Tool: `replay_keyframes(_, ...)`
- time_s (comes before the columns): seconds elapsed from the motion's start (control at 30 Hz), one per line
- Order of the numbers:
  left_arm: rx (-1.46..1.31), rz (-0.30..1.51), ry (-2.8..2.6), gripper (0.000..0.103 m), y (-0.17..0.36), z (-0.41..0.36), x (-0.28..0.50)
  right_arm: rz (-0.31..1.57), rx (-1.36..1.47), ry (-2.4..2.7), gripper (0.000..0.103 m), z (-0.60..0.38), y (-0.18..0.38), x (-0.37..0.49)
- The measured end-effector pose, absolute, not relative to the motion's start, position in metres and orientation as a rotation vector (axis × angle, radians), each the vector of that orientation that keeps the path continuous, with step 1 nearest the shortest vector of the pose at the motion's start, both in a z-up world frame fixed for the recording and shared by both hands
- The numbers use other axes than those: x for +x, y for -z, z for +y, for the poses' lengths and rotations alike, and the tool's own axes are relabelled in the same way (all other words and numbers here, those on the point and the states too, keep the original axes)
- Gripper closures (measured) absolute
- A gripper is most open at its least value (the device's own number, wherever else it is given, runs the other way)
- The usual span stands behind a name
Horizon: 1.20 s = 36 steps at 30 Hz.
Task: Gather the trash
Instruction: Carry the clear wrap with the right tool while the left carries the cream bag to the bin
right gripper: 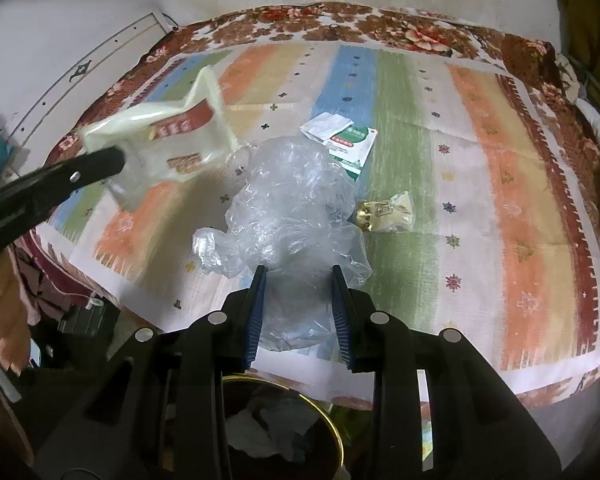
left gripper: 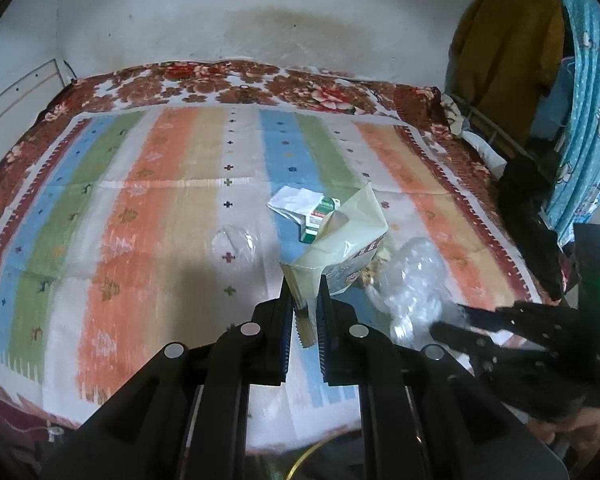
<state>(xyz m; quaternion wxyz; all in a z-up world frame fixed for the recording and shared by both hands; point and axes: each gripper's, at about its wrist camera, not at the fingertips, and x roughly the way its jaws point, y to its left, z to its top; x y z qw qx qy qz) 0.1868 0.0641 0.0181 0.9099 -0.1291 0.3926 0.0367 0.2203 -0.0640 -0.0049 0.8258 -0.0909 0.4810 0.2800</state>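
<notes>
The left claw (left gripper: pixel 305 280) is pinching a cream food pouch (left gripper: pixel 340 236) by its edge, holding it above the bed. The right claw (right gripper: pixel 298 276) is gripping a crumpled clear plastic bag (right gripper: pixel 296 208) over the striped bedsheet (right gripper: pixel 500 160), where a green-and-white packet (right gripper: pixel 350 144) and a small gold wrapper (right gripper: pixel 386 212) are lying. A dark bin (right gripper: pixel 332 424) is sitting below.

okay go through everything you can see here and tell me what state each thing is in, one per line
left gripper: shut on the cream snack bag
cream snack bag: held up off the bed, crumpled, empty-looking
right gripper: shut on the clear plastic bag
clear plastic bag: bunched, lifted
green and white packet: lying flat on the bedspread
gold wrapper: crumpled, lying on the bedspread
bin: open, already holding trash
</notes>
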Motion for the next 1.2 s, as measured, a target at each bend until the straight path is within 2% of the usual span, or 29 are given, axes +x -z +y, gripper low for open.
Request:
replay_keyframes(0.4, -0.365, 0.837, -0.110, 0.093, -0.014, 0.058, 0.138, 0.997, -0.157, -0.612, 0.074, -0.086, -0.005, 0.190)
replay_keyframes(1.2, -0.336, 0.805, -0.042, 0.093, -0.010, 0.029, 0.069, 1.006, -0.084, -0.644, 0.074, -0.137, 0.012, 0.126)
